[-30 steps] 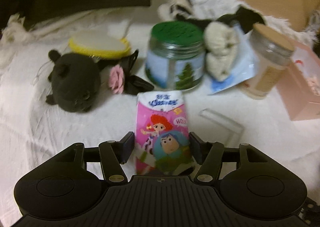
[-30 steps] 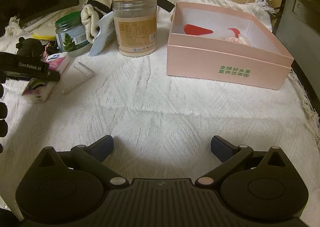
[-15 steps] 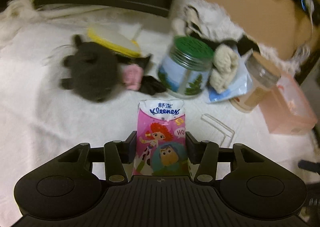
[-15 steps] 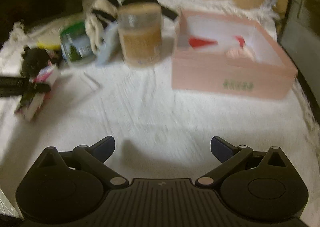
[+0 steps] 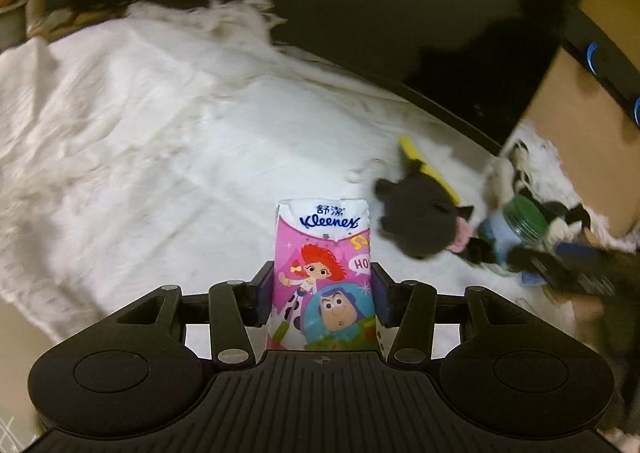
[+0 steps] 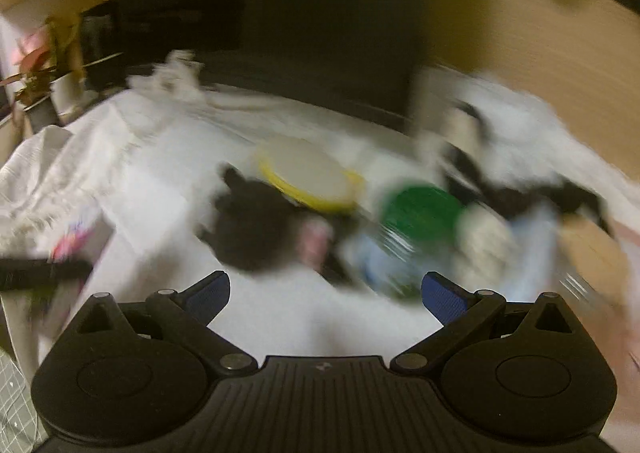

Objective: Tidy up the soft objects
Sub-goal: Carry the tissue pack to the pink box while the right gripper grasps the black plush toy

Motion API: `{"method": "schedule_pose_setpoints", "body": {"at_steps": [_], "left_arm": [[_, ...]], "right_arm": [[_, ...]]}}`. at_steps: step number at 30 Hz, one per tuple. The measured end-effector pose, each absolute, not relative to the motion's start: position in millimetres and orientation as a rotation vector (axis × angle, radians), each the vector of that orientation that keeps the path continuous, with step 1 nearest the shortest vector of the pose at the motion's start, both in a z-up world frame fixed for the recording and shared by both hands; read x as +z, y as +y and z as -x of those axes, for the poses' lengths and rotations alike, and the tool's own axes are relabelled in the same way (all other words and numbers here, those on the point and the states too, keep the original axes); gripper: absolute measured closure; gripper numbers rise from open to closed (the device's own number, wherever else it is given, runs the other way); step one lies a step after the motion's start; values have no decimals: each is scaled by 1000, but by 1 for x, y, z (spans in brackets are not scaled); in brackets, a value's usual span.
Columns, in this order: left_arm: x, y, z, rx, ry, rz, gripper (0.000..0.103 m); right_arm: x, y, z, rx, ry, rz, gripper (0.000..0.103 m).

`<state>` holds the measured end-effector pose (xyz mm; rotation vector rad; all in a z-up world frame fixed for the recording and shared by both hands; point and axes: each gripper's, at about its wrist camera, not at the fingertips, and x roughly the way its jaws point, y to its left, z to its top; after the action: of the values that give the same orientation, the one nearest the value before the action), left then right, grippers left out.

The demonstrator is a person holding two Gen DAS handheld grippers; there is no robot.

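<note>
Lifted tissue pack (image 5: 323, 273), seemingly pinched between fingers (image 5: 265, 293)

The place looks like a home, likely a living room. A fringed white cloth (image 5: 140, 125) covers the surface, scattered with a black plush toy (image 5: 416, 221), a green-lidded jar (image 6: 416, 213) and a cartoon-printed tissue pack (image 5: 324, 277). At far left stands a potted plant (image 6: 44, 65); dark furniture sits behind.
</note>
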<state>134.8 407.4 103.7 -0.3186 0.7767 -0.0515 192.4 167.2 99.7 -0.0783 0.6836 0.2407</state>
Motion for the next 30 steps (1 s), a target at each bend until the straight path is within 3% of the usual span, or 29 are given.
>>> {"method": "schedule_pose_setpoints", "body": {"at_steps": [8,9,10,20,30], "left_arm": [[80,452,-132,-51,792,388,50],[78,454,-131,-53,798,390,50],[76,456,-132,-55,804,392,50],[88,443,-157,-137,777,358,50],[170,297,-199,-557,634,281,50]], "right_arm": [[59,231,-286,255,771,114,11],[59,234,-286,278,795,86,29],[63,235,-285,317,804,64,39],[160,190,-201,386,609,1,39],[235,5,-115,-22,403,-47,39]]}}
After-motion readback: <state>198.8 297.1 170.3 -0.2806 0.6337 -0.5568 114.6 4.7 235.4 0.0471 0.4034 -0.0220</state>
